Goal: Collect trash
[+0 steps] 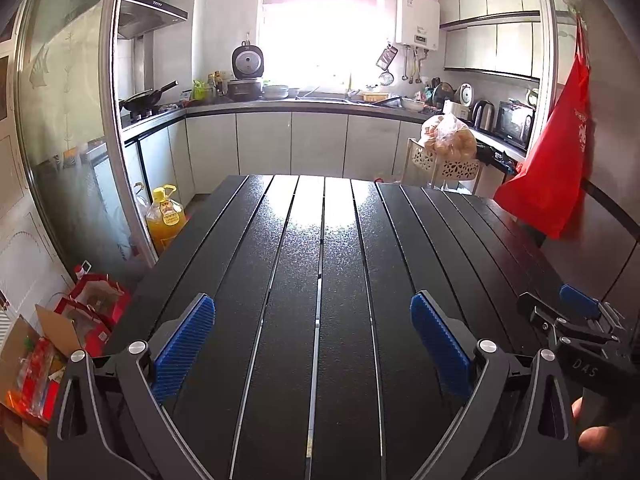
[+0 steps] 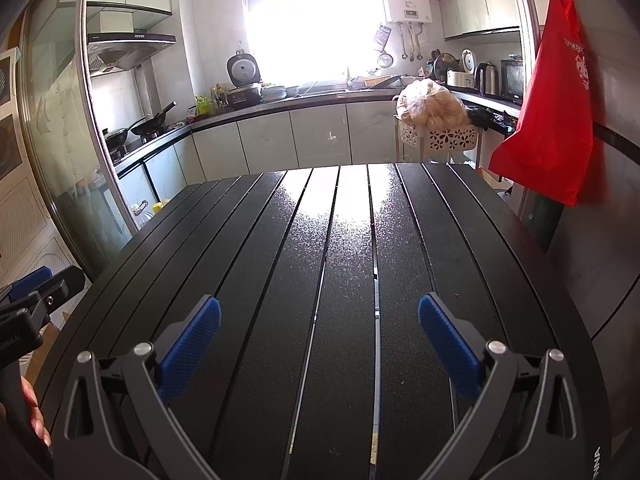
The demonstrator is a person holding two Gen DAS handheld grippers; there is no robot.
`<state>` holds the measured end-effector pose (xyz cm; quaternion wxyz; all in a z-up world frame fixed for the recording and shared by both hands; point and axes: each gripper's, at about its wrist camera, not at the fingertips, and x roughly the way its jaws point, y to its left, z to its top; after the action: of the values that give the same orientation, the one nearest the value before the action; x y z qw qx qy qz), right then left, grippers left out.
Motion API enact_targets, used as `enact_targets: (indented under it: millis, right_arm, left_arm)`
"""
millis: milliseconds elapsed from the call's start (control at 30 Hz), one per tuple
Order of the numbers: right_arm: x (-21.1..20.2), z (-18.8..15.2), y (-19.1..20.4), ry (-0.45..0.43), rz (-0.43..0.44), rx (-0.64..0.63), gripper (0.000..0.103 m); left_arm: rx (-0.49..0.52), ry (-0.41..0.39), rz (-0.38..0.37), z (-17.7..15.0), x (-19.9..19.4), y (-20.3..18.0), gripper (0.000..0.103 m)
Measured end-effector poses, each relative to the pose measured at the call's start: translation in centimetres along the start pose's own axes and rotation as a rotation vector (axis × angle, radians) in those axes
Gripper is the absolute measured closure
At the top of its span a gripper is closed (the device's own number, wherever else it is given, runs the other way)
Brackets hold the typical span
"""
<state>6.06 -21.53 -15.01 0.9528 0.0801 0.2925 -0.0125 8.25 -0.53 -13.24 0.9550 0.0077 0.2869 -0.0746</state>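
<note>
A black slatted table (image 1: 320,248) fills both views (image 2: 344,264), and I see no trash on it. My left gripper (image 1: 312,308) is open and empty, its blue pads (image 1: 184,344) wide apart above the table's near end. My right gripper (image 2: 320,312) is open and empty too, its blue pads (image 2: 192,344) wide apart. The right gripper also shows at the right edge of the left wrist view (image 1: 576,320). The left gripper shows at the left edge of the right wrist view (image 2: 36,300).
A red bag (image 1: 556,160) hangs at the table's right side (image 2: 556,112). Left of the table on the floor are a yellow oil bottle (image 1: 166,216), red gift bags (image 1: 96,308) and a cardboard box (image 1: 28,360). A white basket with a bagged item (image 1: 448,140) stands beyond the far edge.
</note>
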Motion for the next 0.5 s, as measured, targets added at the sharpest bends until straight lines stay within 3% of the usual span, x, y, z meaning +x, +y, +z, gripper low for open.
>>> enact_targets:
  millis: [500]
  right_arm:
    - [0.0, 0.07, 0.08, -0.002, -0.004, -0.005, 0.003]
  left_arm:
    - [0.004, -0.003, 0.005, 0.04, -0.38, -0.17, 0.008]
